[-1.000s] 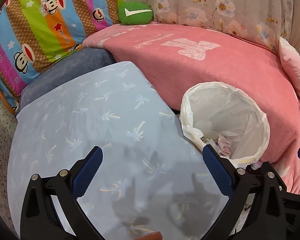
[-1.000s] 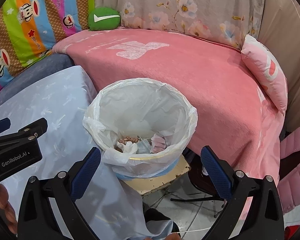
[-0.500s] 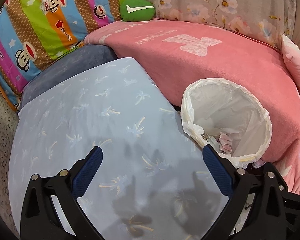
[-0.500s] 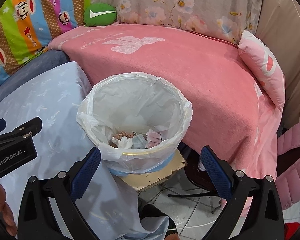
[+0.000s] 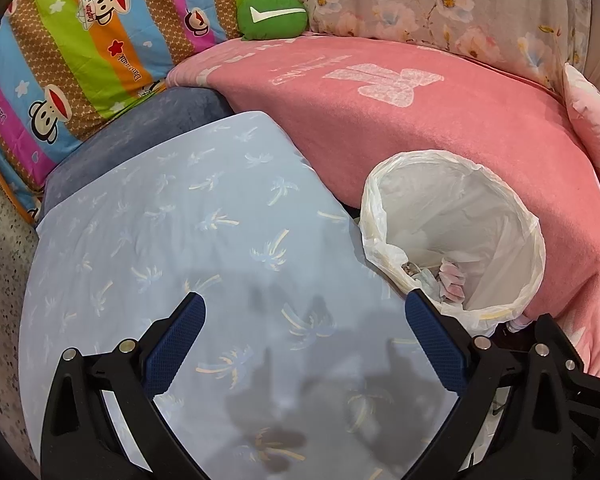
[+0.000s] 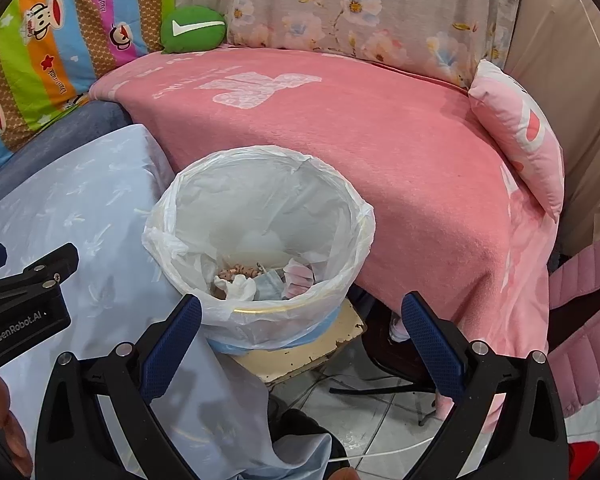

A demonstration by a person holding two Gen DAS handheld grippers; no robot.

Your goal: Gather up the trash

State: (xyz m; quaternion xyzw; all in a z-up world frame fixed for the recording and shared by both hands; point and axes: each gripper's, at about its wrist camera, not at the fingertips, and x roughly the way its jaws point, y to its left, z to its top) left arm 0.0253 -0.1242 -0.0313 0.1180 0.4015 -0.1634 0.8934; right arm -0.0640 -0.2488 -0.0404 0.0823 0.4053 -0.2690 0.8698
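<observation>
A bin lined with a white plastic bag [image 6: 340,208] stands on a small stool, between a blue-clothed table and a pink-covered sofa. Crumpled tissues and scraps [image 6: 260,280] lie at its bottom. It also shows in the left wrist view [image 5: 512,200], with the trash [image 5: 444,276] inside. My right gripper [image 6: 300,316] is open and empty, just in front of the bin's near rim. My left gripper [image 5: 304,316] is open and empty above the table, the bin at its right finger. The left gripper's body [image 6: 24,300] shows at the left of the right wrist view.
A table under a light blue palm-print cloth [image 5: 172,240] fills the left. A sofa with a pink blanket [image 6: 380,128] lies behind the bin, with a green cushion [image 6: 192,28], a pink pillow [image 6: 520,132] and a striped monkey-print quilt [image 5: 80,48]. A pink chair [image 6: 580,320] stands at right.
Both grippers have drawn back slightly, so the bin and sofa sit a little lower and smaller in view. Both stay open and empty.
</observation>
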